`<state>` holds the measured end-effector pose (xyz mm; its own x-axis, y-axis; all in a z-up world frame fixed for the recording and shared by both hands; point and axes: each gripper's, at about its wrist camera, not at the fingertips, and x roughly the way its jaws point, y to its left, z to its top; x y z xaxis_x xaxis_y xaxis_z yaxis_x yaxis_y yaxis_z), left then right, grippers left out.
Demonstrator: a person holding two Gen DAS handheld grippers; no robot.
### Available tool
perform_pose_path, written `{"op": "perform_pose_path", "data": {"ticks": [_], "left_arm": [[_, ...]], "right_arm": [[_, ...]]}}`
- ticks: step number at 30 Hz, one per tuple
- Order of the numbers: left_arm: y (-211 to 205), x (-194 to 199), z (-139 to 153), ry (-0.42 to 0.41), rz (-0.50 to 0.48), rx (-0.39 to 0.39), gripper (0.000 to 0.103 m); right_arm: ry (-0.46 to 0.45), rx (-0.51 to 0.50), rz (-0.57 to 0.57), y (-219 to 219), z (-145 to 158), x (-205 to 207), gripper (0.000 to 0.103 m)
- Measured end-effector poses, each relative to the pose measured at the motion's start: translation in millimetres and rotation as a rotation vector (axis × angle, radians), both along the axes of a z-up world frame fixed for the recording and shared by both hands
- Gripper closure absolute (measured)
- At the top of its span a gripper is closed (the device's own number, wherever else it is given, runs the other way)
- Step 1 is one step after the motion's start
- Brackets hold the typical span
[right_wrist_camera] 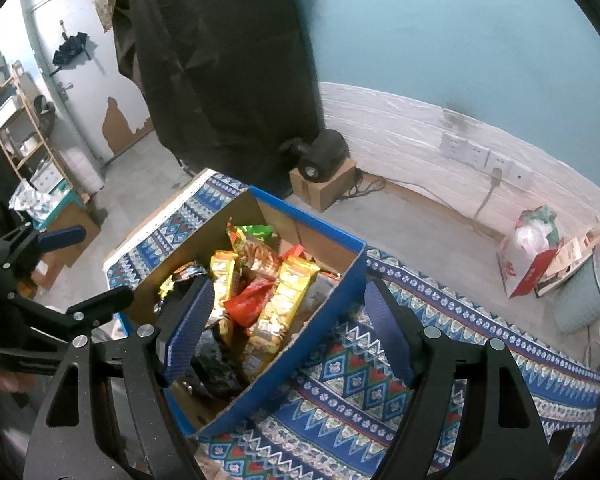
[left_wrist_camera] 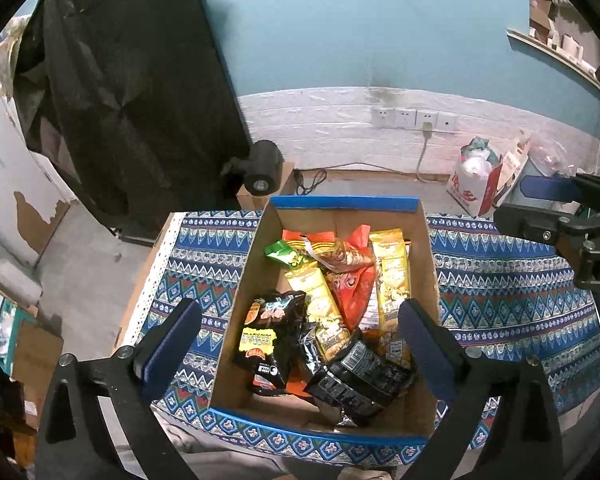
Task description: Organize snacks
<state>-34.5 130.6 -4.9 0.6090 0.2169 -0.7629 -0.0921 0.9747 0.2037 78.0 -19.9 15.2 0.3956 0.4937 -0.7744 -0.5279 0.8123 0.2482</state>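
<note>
Left gripper hovered over the box, jaws spread and empty, black packet below; gold packets lay mid-box on the patterned tabletop. Right gripper, jaws likewise spread, straddled the box wall. Best practice: descend vertically, pinch one packet only.

Both fisheye views are evenly and softly lit, moderately bright, with no clear single light source. Straight lines bow strongly toward the edges, and black vignetting rounds off the corners. The glossy foil snack packets catch small glints. The open brown cardboard box shades its own interior. The patterned blue cloth is sharp; distant room details look soft and slightly grainy.
</note>
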Motion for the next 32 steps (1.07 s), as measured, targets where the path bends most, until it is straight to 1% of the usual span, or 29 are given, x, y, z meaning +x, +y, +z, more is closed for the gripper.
{"op": "perform_pose_path", "data": {"ticks": [3, 15, 25, 32], "left_arm": [[-2.0, -0.2, -0.1, 0.000, -0.002, 0.011, 0.003], [1.4, -1.1, -1.6, 0.004, 0.016, -0.022, 0.003], [0.9, -1.9, -0.9, 0.003, 0.016, -0.021, 0.003], [0.8, -5.6, 1.7, -0.002, 0.005, -0.035, 0.003]], "right_arm": [[0.002, -0.002, -0.001, -2.1, -1.7, 0.3, 0.026], [0.001, -0.006, 0.003, -1.6, -3.0, 0.6, 0.026], [0.001, -0.012, 0.011, -2.4, -3.4, 0.0, 0.026], [0.003, -0.017, 0.014, -1.6, -4.1, -0.4, 0.026]]}}
